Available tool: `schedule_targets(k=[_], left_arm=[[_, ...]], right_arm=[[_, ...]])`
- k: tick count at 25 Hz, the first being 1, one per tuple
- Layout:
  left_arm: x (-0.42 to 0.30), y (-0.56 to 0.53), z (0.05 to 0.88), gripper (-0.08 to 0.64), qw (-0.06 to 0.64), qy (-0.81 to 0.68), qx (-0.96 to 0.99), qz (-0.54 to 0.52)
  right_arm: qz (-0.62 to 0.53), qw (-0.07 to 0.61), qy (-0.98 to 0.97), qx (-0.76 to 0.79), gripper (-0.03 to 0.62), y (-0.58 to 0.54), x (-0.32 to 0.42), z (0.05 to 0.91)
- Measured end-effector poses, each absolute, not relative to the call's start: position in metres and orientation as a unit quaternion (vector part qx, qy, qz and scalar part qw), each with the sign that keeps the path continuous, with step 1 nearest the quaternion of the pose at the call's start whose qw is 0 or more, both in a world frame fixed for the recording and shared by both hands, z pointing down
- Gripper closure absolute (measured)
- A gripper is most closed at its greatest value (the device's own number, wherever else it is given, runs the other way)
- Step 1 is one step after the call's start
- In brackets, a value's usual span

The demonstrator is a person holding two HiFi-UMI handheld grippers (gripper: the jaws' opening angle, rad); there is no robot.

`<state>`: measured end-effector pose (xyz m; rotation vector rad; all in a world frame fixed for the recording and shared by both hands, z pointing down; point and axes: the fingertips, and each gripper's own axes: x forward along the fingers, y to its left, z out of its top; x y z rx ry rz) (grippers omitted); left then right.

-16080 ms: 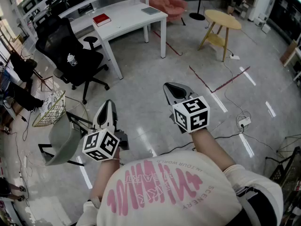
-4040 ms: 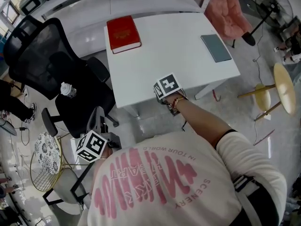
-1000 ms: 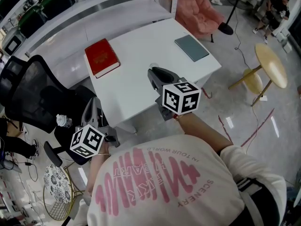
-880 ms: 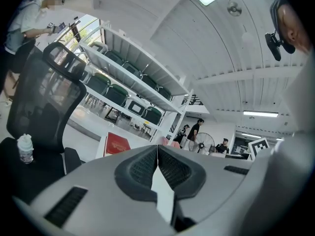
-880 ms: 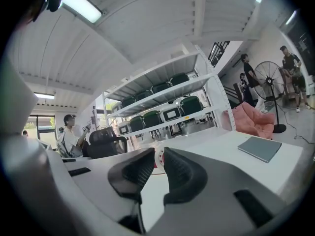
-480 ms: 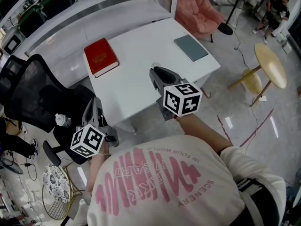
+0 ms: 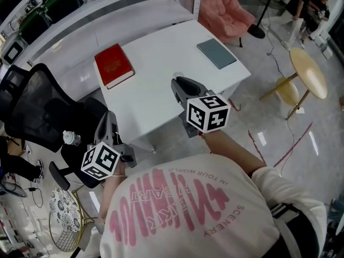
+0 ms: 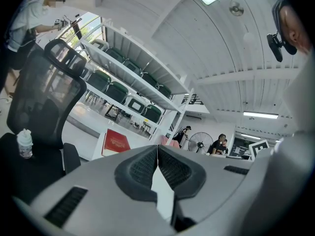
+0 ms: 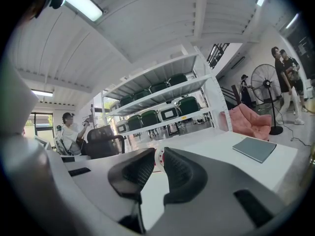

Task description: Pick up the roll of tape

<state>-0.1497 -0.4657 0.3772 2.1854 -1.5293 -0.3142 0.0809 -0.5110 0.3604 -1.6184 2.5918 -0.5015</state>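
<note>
My right gripper (image 7: 176, 81) is raised over the near part of the white table (image 7: 156, 47). In the right gripper view its jaws stand a little apart, and a small whitish roll of tape (image 9: 158, 157) with a red core sits between the tips of the right gripper (image 9: 158, 154), which is shut on it. From the head view the jaws hide the roll. My left gripper (image 7: 110, 113) hangs low at the left beside the table, over the black office chair (image 7: 37, 106). The jaws of the left gripper (image 8: 157, 147) meet at the tip with nothing in them.
A red book (image 7: 113, 65) and a grey-blue notebook (image 7: 216, 53) lie on the table. A water bottle (image 7: 71, 138) stands on the chair seat. A pink chair (image 7: 226, 9) and a round wooden side table (image 7: 308, 73) stand to the right, and shelving runs behind.
Nothing has visibly moved over the last second. Four seconds ago my right gripper was down at the table's near edge; it is now lifted above the tabletop.
</note>
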Motion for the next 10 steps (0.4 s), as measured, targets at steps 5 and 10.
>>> schedule_targets(k=[5,10], left_arm=[[-0.1496,-0.4647,0.3796,0.535,0.229,-0.555,0.792,-0.114],[-0.1517,-0.4640,0.3833,0.535,0.231,-0.558,0.789,-0.113]], right_arm=[[-0.165,0.021,0.835,-0.524,0.517,-0.5110,0.0827,0.3646],[-0.167,0.022,0.833,-0.527,0.517,-0.5124,0.0853,0.3674]])
